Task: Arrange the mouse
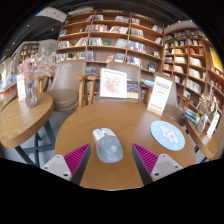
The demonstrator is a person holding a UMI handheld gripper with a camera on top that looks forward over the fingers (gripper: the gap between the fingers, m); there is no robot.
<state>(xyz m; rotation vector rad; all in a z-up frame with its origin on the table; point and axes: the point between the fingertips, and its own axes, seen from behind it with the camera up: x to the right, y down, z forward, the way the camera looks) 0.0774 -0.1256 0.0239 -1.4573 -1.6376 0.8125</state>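
Note:
A grey and white computer mouse lies on the round wooden table, just ahead of my fingers and a little left of the midline. Farther right on the same table rests a round blue mouse pad. My gripper is open, its magenta pads wide apart on either side of the mouse's near end. Neither finger touches the mouse.
Two upright display cards stand at the table's far side. A second round table with a vase of flowers stands left. A stool and tall bookshelves lie beyond.

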